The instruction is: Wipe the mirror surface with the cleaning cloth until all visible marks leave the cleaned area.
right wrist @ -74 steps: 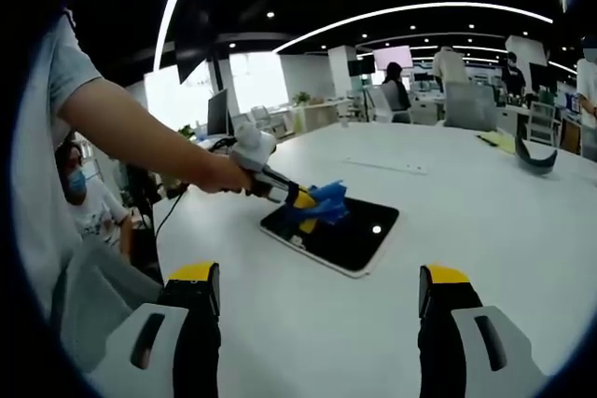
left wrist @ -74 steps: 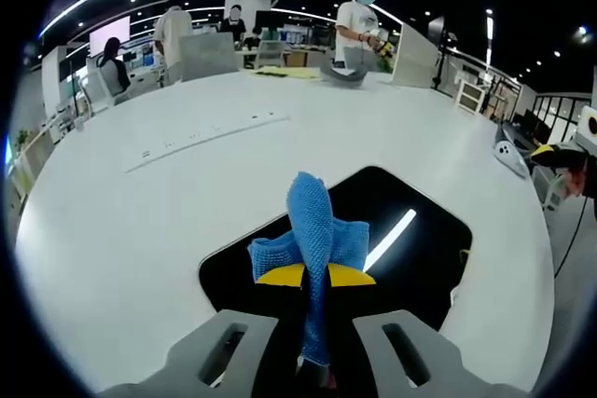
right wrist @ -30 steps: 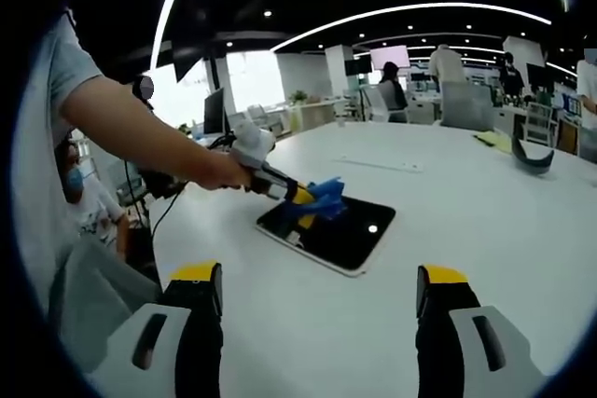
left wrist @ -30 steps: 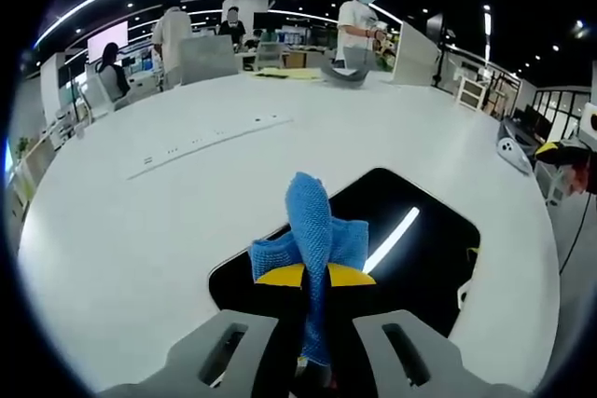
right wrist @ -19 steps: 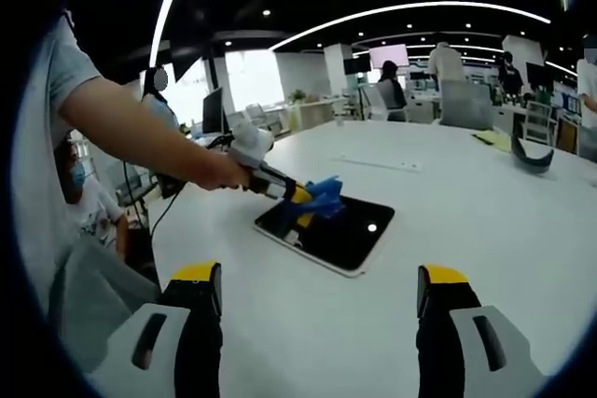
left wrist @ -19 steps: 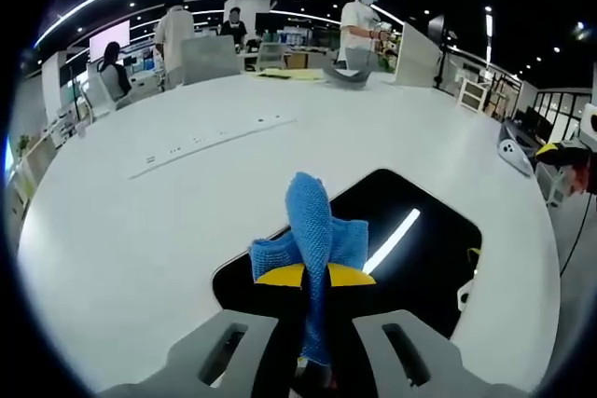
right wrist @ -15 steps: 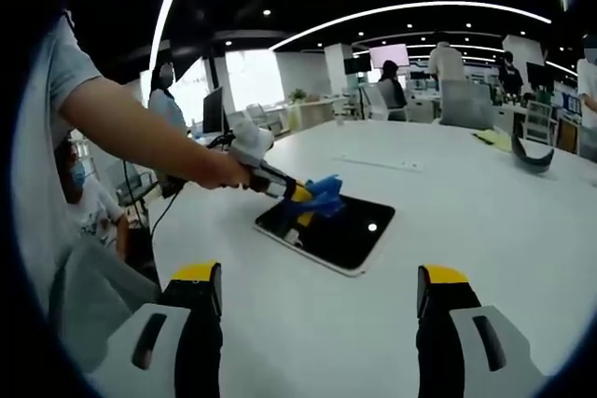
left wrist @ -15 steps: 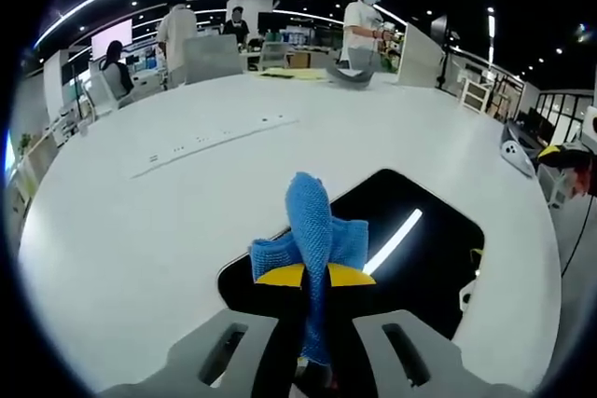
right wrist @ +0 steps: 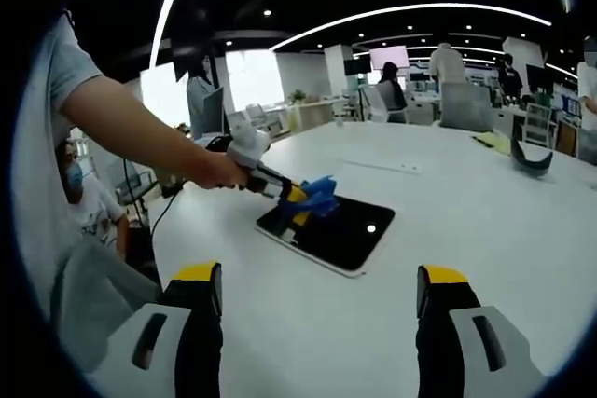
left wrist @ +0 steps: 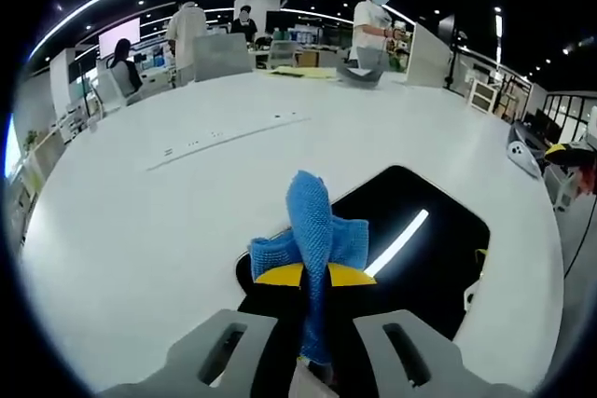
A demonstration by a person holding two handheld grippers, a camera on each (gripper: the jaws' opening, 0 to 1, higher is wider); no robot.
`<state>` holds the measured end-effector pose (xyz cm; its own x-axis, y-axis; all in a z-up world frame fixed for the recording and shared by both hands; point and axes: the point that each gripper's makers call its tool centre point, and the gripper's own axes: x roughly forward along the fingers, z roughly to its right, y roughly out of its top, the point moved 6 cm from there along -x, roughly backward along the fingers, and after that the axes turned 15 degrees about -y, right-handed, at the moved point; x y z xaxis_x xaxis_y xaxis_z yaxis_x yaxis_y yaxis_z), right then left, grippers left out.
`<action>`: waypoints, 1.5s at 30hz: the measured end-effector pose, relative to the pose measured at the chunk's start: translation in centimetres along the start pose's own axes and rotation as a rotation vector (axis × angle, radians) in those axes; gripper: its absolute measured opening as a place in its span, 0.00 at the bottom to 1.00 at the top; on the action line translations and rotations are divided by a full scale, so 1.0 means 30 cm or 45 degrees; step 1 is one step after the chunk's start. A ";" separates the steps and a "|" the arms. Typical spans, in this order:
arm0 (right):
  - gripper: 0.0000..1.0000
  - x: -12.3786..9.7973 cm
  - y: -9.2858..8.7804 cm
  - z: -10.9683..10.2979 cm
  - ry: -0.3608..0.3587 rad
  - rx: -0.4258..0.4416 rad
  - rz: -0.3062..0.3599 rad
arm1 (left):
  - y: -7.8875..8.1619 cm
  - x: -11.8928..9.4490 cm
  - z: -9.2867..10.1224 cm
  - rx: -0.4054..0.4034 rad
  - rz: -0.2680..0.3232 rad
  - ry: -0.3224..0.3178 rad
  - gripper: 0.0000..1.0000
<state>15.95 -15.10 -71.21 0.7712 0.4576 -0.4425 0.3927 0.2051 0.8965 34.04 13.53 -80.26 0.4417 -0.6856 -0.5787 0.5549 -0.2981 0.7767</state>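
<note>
The left gripper (left wrist: pixel 313 277) is squeezing the blue cloth (left wrist: pixel 313 230) tight to rub the mirror (left wrist: pixel 424 240) lying flat on the tabletop (left wrist: pixel 140 221), while the right gripper (right wrist: pixel 317 305) is waiting nearby with its fingers wide apart, holding nothing.

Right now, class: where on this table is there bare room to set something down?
The white table is bare between the mirror and the right gripper, and beyond the mirror. It is crowded at the mirror's near corner, where the left gripper holds the blue cloth.
</note>
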 end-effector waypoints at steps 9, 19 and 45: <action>0.84 -0.022 -0.001 -0.007 0.004 -0.007 0.001 | -0.027 -0.026 0.003 -0.022 0.017 0.065 0.06; 0.84 -0.040 -0.007 -0.023 0.013 -0.008 0.005 | -0.052 -0.059 0.026 -0.078 0.023 0.092 0.06; 0.83 -0.051 0.000 -0.021 0.033 0.003 0.054 | -0.114 -0.112 0.083 -0.130 0.033 0.133 0.07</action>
<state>14.44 -15.25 -70.51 0.7740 0.4882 -0.4033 0.3611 0.1830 0.9144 28.90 15.19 -80.37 0.5248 -0.6177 -0.5857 0.6090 -0.2083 0.7653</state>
